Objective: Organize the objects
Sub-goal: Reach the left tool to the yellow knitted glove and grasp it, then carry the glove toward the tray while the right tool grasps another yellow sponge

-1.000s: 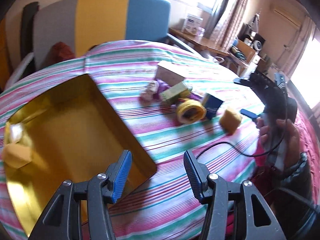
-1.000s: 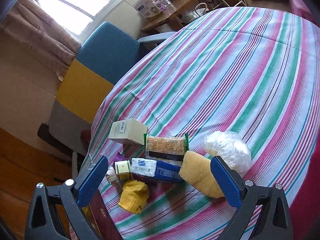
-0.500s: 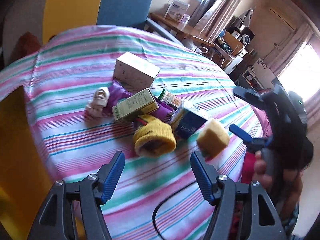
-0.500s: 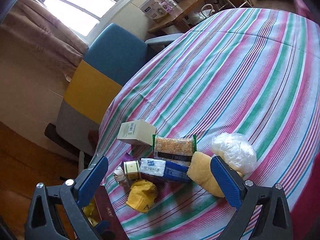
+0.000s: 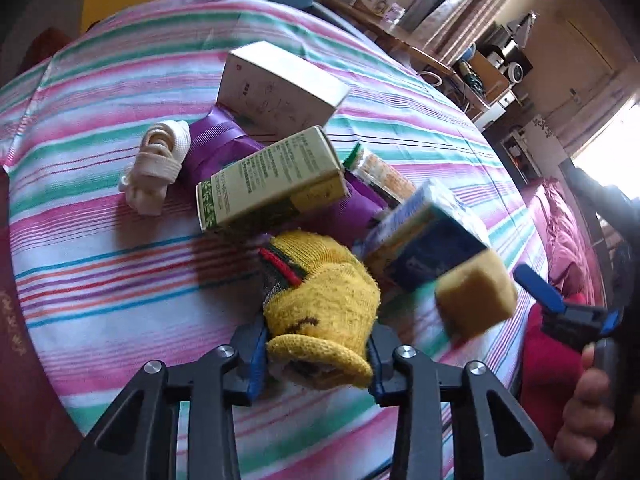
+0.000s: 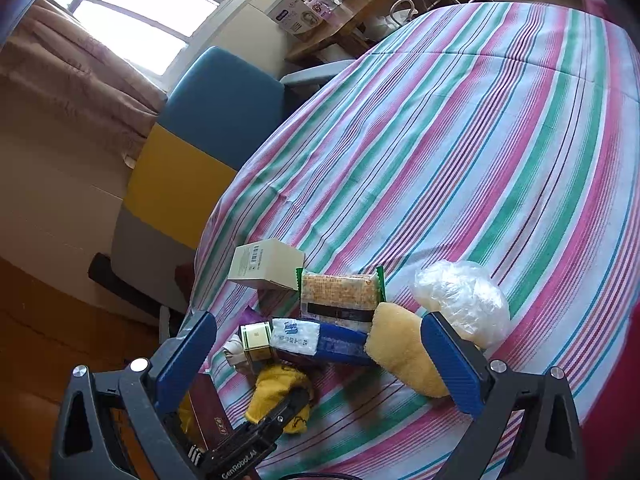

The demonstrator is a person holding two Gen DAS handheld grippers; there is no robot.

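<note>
The yellow sock (image 5: 320,304), a rolled knit bundle with a red and green band, lies on the striped tablecloth (image 5: 100,280) at the near edge of the clutter, in front of the green carton (image 5: 272,180) and left of the tissue pack (image 5: 424,248). I judge it light, soft and squashy, best pinched across its fat middle. My left gripper (image 5: 316,354) is clamped on its near end; my right gripper (image 6: 320,360) hangs spread wide, empty.
</note>
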